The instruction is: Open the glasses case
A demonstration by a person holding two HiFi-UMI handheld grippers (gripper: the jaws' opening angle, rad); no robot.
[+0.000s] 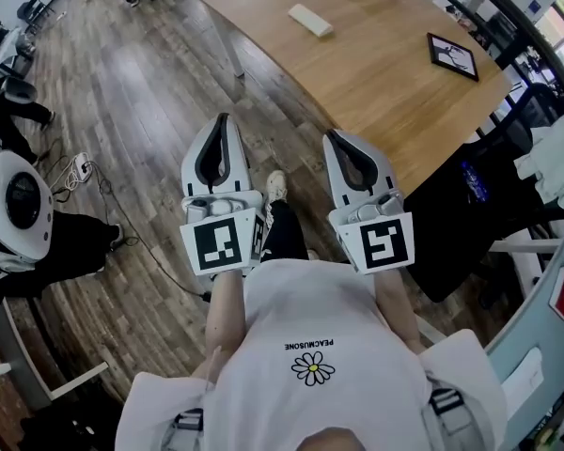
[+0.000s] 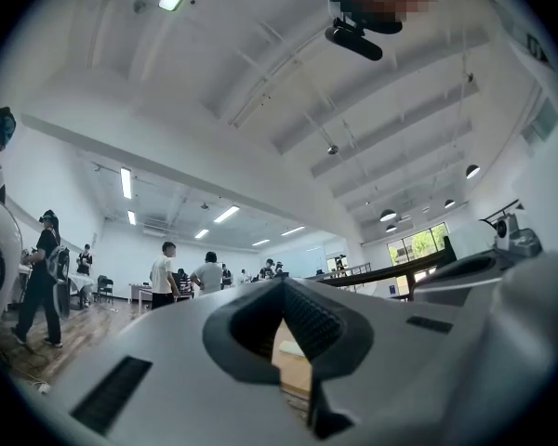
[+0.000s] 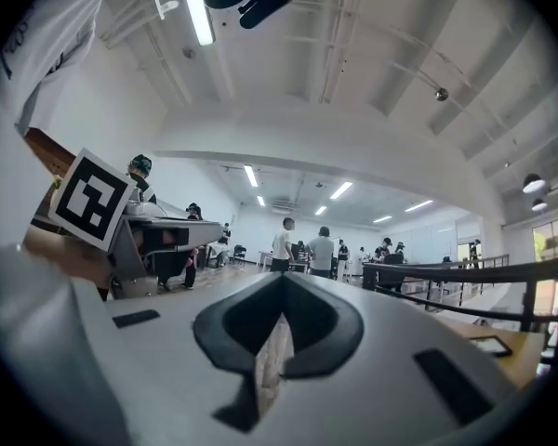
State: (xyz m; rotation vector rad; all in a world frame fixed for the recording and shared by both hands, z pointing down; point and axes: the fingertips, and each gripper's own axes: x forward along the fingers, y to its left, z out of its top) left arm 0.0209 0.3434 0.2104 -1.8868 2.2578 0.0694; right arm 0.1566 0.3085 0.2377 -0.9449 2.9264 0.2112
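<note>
The glasses case (image 1: 310, 20) is a pale, flat, oblong box lying shut on the far part of the wooden table (image 1: 376, 73). My left gripper (image 1: 222, 120) and right gripper (image 1: 336, 136) are side by side over the wooden floor, well short of the table and pointing toward it. Both are shut with nothing between their jaws. In the left gripper view the left gripper (image 2: 281, 286) has its dark pads together, with a sliver of the table behind them. The right gripper view shows the right gripper (image 3: 281, 282) shut in the same way.
A black framed tablet (image 1: 452, 56) lies on the table's right side. A black chair (image 1: 470, 205) stands at the table's near right corner. At the left are a white round device (image 1: 14, 200) and cables (image 1: 85, 172) on the floor. People (image 3: 321, 249) stand far off.
</note>
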